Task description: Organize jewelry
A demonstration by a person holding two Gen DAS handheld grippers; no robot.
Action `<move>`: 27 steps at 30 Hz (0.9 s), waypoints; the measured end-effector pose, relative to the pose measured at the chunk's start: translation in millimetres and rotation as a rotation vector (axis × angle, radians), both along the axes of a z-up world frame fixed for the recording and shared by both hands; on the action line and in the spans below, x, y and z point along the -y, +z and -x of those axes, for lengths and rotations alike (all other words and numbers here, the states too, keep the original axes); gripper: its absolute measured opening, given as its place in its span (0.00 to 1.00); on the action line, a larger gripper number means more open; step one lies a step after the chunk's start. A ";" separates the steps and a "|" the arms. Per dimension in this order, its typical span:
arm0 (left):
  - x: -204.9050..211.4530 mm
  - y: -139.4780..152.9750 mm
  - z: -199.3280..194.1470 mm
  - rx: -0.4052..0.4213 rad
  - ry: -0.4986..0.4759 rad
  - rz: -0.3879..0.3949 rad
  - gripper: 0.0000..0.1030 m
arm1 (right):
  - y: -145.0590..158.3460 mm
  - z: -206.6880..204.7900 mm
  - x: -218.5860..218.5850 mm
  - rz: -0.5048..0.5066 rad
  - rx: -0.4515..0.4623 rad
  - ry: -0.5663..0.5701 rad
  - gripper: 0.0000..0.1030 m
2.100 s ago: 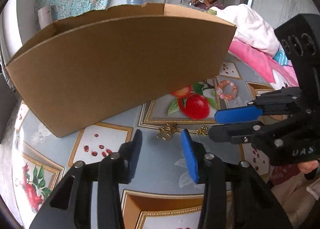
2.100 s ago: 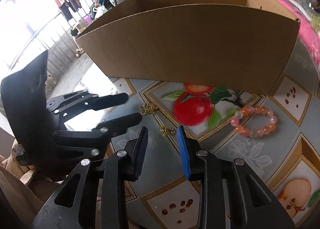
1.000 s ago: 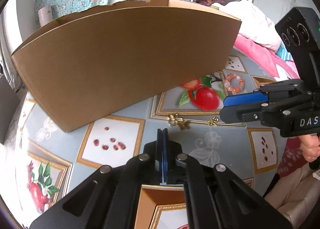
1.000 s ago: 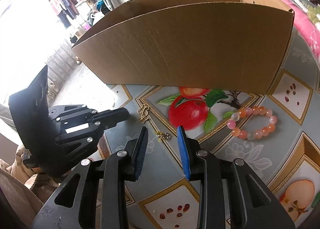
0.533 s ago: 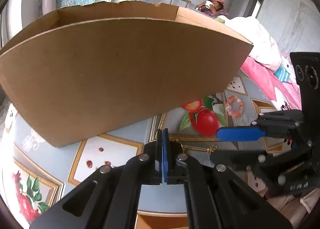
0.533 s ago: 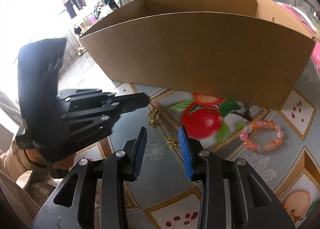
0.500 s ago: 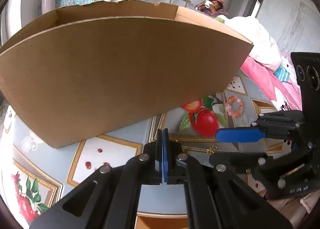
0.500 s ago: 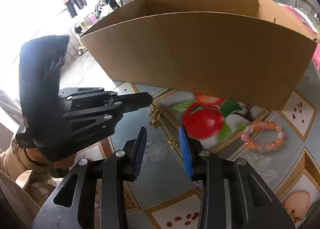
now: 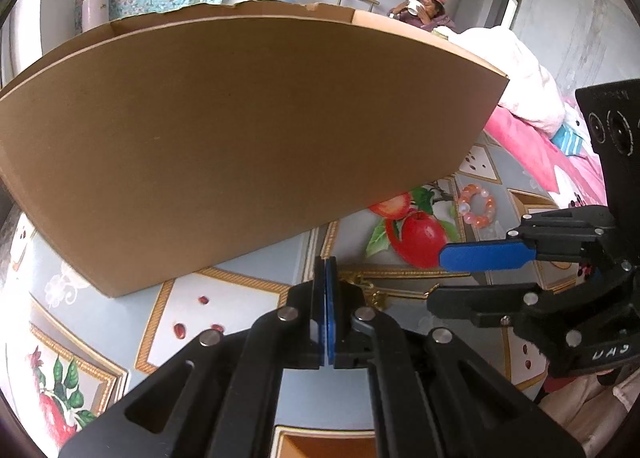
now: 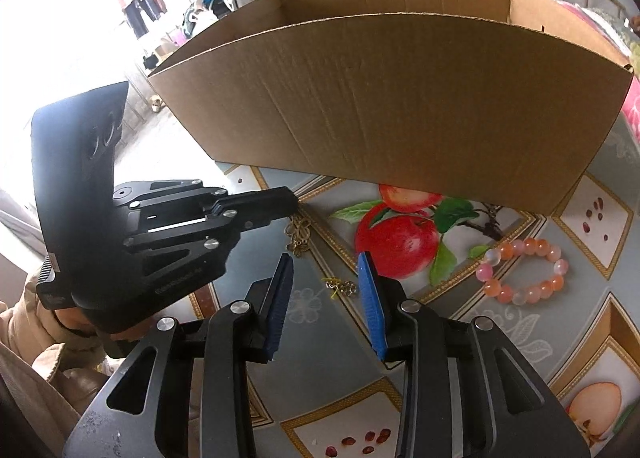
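A cardboard box (image 10: 400,98) stands on the fruit-patterned tablecloth (image 10: 540,350); it also shows in the left wrist view (image 9: 240,130). A gold brooch (image 10: 299,236) hangs just below the tip of my left gripper (image 10: 294,200), whose pads are shut; whether they pinch it I cannot tell. A small gold piece (image 10: 340,287) lies between the fingers of my open right gripper (image 10: 326,276). A pink bead bracelet (image 10: 524,270) lies to the right and also shows in the left wrist view (image 9: 476,205). The left gripper (image 9: 325,270) hides most of the brooch (image 9: 366,292) in its own view.
A pink bed with a white duvet (image 9: 532,98) lies at the right. A person in a pink hat (image 9: 428,4) sits behind the box. A balcony with hanging clothes (image 10: 148,2) is at the left.
My left gripper has shut and moved forward toward the box, with the brooch now just under its tip. My right gripper stays open over the small gold piece.
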State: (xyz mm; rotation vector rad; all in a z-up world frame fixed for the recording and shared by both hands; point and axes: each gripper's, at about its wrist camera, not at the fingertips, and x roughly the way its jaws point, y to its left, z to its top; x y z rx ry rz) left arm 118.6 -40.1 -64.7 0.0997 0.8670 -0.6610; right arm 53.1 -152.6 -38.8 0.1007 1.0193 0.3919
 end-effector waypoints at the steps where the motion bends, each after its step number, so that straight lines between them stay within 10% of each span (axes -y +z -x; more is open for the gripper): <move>1: -2.5 -0.2 0.8 0.000 0.002 0.003 0.00 | -0.4 -1.2 -0.8 0.001 0.001 0.003 0.34; 12: -11.8 -0.3 4.0 -0.004 0.037 0.018 0.00 | -5.7 -13.6 -37.4 0.103 0.059 0.092 0.35; 27: -14.7 -1.3 4.4 -0.008 0.045 0.047 0.00 | -12.1 -14.2 -64.0 0.225 0.091 0.087 0.10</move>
